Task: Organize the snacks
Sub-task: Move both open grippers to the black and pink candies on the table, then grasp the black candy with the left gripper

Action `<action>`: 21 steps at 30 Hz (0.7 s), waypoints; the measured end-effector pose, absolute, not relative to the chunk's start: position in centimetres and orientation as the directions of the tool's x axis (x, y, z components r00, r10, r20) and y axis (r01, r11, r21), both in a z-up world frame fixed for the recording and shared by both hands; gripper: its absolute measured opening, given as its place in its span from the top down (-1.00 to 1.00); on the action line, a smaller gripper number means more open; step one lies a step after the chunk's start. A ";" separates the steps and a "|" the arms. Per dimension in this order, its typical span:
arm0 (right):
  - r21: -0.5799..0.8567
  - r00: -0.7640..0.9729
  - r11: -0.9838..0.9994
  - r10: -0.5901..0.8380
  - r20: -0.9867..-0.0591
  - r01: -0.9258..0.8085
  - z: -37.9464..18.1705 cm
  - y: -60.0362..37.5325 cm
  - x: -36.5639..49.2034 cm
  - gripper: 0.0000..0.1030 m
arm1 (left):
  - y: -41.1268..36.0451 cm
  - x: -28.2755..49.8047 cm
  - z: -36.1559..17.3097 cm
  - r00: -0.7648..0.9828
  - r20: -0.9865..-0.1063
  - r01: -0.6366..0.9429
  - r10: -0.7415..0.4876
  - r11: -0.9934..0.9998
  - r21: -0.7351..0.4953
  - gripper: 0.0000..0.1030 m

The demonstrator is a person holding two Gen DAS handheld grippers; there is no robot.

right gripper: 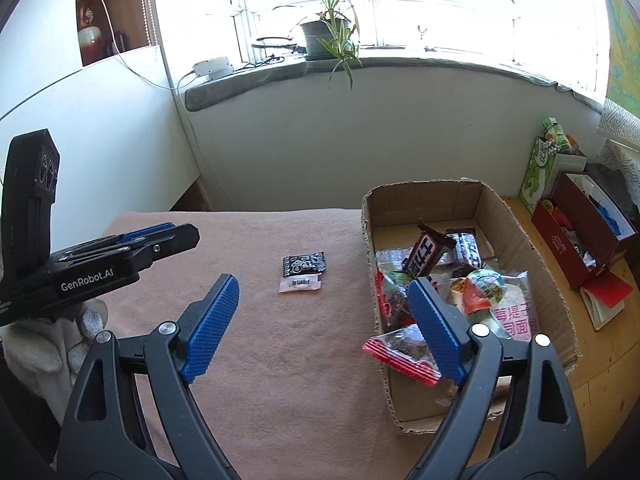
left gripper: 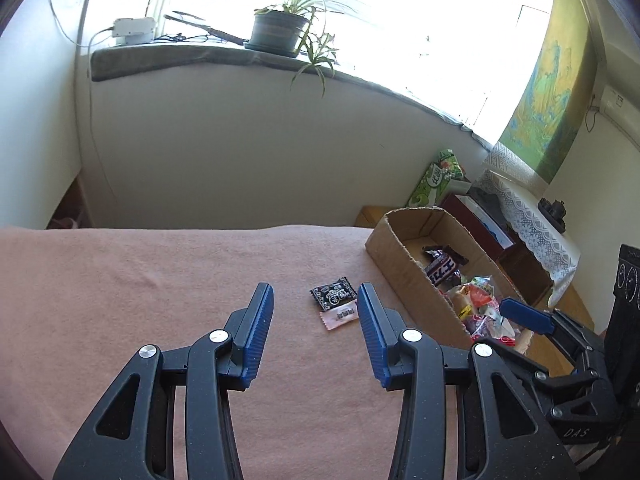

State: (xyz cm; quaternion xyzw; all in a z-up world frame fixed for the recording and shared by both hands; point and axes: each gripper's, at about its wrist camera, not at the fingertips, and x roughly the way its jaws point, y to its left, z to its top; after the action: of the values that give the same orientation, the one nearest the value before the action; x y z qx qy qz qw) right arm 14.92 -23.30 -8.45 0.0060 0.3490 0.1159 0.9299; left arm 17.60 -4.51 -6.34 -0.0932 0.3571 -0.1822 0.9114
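Observation:
A small black snack packet (left gripper: 333,294) (right gripper: 304,265) and a pale pink sachet (left gripper: 339,316) (right gripper: 300,283) lie side by side on the pink blanket (left gripper: 160,280) (right gripper: 260,360). A cardboard box (left gripper: 390,256) (right gripper: 370,220) to their right holds several snacks. A red-edged packet (right gripper: 402,350) hangs over its near left wall. My left gripper (left gripper: 316,308) is open and empty, just short of the two packets. My right gripper (right gripper: 324,308) is open and empty, its right finger over the box's left wall.
A green carton (left gripper: 434,178) (right gripper: 540,168) and a dark red box (right gripper: 580,232) stand on the wooden surface to the right of the cardboard box. A windowsill with a potted plant (left gripper: 280,32) (right gripper: 324,36) runs behind the blanket.

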 end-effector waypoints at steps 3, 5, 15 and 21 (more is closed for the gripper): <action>0.102 0.702 0.966 0.243 -0.669 -0.237 -9.9 -21.5 15.5 -0.72 | -4.1 18.7 -6.8 0.658 -0.635 0.270 -0.404 0.914 -0.302 0.18; 0.105 0.689 0.964 0.248 -0.681 -0.244 -10.8 -20.5 15.9 -0.72 | -4.1 19.5 -7.2 0.646 -0.646 0.277 -0.407 0.913 -0.299 0.18; 0.185 0.631 0.972 0.236 -0.739 -0.147 -15.2 -19.4 19.2 -0.34 | -7.0 25.2 -10.2 0.507 -0.733 0.377 -0.453 0.882 -0.284 0.19; 0.214 0.620 0.975 0.207 -0.757 -0.064 -16.7 -19.5 21.6 -0.10 | -8.6 28.1 -11.6 0.431 -0.757 0.415 -0.492 0.852 -0.318 0.41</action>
State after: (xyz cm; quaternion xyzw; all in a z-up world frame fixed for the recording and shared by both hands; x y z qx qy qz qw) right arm 21.61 -19.49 -16.71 0.0831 0.4296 0.0755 0.8960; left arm 28.15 -8.64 -11.63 -0.0418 0.4611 -0.2684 0.8448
